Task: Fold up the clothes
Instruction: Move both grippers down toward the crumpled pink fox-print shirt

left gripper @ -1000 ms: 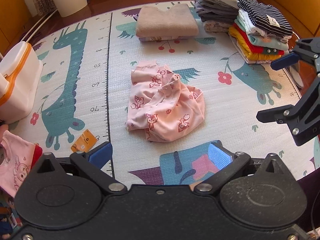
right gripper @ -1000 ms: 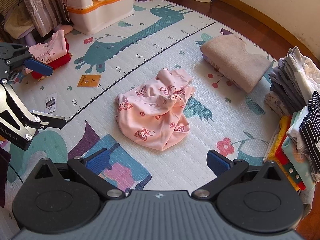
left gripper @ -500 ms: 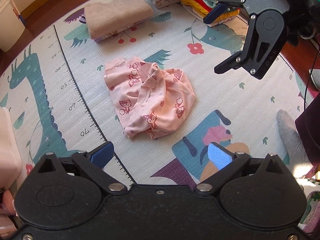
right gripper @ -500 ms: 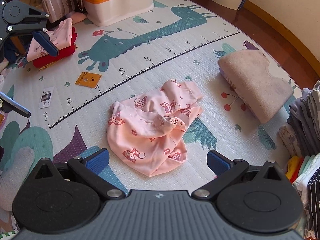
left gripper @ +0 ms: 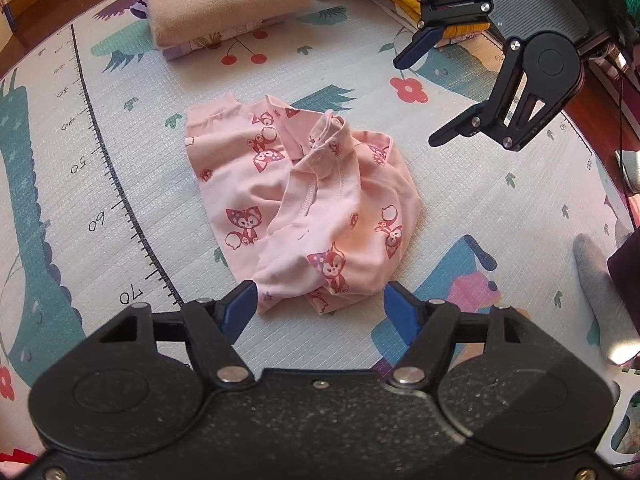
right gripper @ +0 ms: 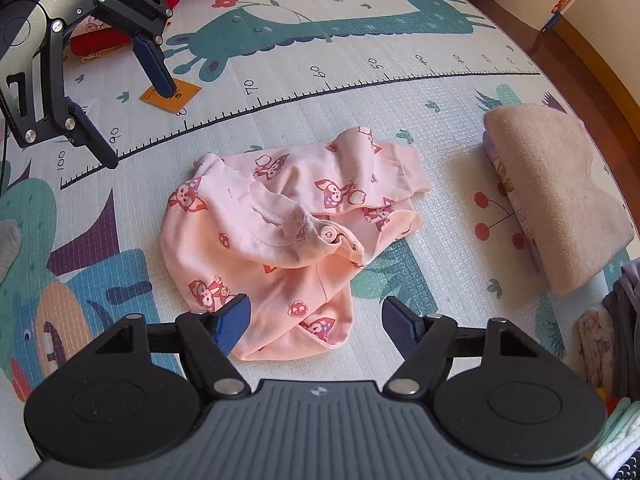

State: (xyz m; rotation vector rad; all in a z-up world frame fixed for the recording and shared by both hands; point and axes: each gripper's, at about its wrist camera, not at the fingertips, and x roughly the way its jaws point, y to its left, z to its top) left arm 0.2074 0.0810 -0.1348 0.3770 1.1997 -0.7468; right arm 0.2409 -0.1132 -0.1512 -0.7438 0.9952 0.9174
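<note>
- Left tool [left gripper: 320,308]: matte black speckled housing, two round hubs, black linkage arms with silver pivot screws, blue fingertip pads [left gripper: 238,309].
- Right tool [right gripper: 316,320]: dark grey ribbed housing bearing a small white logo, black linkages, silver screws, blue pads [right gripper: 231,326].
- Thin black cable beside right tool in left view.
- Grey sock [left gripper: 596,280], dark maroon trouser leg [left gripper: 626,264].

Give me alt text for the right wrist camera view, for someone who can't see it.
A crumpled pink garment printed with small foxes lies on a patterned play mat, just ahead of the open right hand-held gripper. The left hand-held gripper, also open, hangs at upper left, and a folded beige cloth rests at right.
</note>
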